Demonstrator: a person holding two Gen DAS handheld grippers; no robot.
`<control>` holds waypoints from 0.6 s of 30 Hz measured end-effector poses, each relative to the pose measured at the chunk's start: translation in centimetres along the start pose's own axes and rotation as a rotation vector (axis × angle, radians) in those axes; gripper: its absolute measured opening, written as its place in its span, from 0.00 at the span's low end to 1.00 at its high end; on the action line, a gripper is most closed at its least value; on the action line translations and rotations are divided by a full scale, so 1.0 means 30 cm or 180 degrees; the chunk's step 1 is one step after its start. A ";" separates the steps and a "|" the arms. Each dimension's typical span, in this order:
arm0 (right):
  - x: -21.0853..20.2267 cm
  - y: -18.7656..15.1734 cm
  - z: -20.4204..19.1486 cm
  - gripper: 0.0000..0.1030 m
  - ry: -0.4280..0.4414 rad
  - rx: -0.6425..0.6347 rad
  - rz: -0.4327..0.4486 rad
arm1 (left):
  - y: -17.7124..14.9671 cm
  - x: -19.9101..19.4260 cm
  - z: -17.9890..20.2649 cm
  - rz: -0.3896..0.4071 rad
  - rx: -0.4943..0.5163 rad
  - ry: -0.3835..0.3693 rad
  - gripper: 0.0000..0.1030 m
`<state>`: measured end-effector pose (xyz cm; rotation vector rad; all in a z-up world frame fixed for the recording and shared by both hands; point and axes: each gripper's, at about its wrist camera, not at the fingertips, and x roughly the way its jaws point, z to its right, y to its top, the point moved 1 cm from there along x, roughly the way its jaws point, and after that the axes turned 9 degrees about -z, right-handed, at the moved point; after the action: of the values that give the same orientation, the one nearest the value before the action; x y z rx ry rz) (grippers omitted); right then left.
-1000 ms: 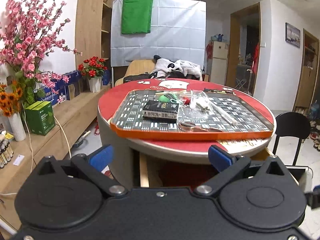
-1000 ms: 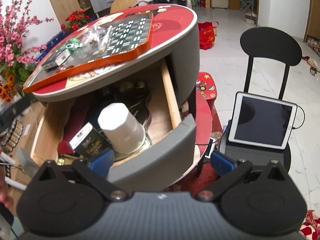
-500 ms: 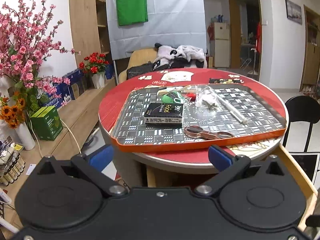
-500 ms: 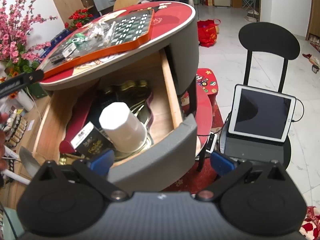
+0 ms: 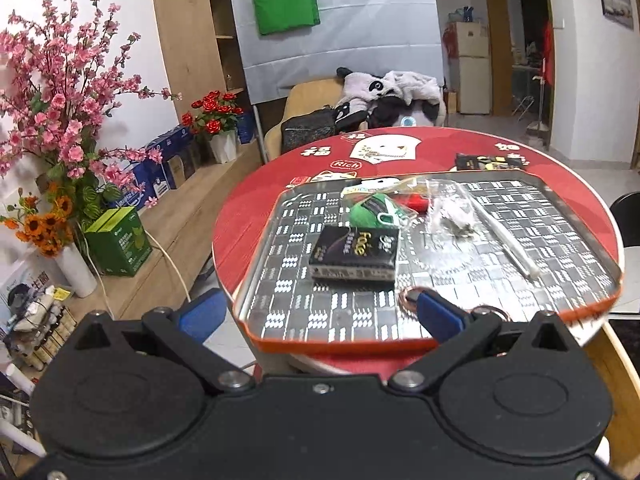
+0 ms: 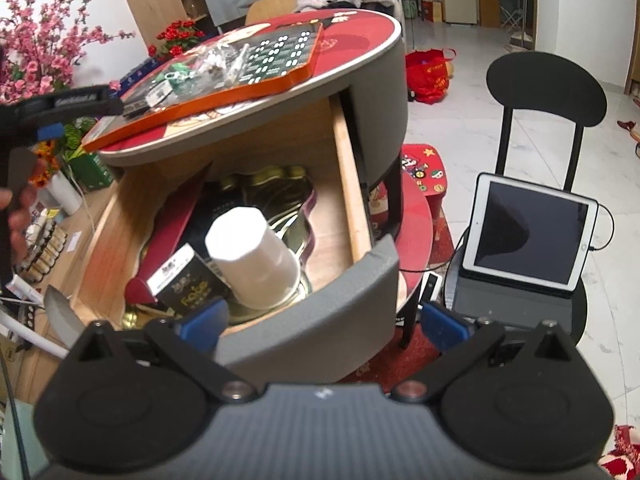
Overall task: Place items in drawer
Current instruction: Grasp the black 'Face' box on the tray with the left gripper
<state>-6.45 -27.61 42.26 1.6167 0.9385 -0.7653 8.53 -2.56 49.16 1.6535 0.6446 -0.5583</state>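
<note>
Since a second ago the left gripper (image 5: 320,316) has risen from below the table rim and come in over the near edge of the tray (image 5: 580,307); the right gripper (image 6: 322,322) has barely shifted.

The round red table (image 5: 256,208) carries the tray. Below it the drawer (image 6: 348,192) stands pulled out, holding a white cup (image 6: 252,256) and a black box (image 6: 188,280) side by side.

On the tray lie a black packet (image 5: 354,254), a green pouch (image 5: 370,210), a clear bag (image 5: 450,216), a white pen (image 5: 508,240) and scissors (image 5: 412,296).

Both grippers are spread wide and hold nothing; the right one straddles the drawer front.
</note>
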 end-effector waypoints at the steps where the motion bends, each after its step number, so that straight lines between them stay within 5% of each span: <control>1: 0.000 0.001 -0.001 0.99 -0.0005 -0.0001 0.0001 | 0.013 0.008 0.004 -0.0021 0.0010 0.0013 1.00; 18: 0.006 -0.007 -0.037 0.99 0.0021 -0.0231 0.0097 | 0.159 0.188 0.011 -0.0228 -0.0034 -0.0042 0.95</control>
<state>-6.55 -26.49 42.26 1.5677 0.9342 -0.6976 15.90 -2.91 48.71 1.6205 0.6981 -0.6159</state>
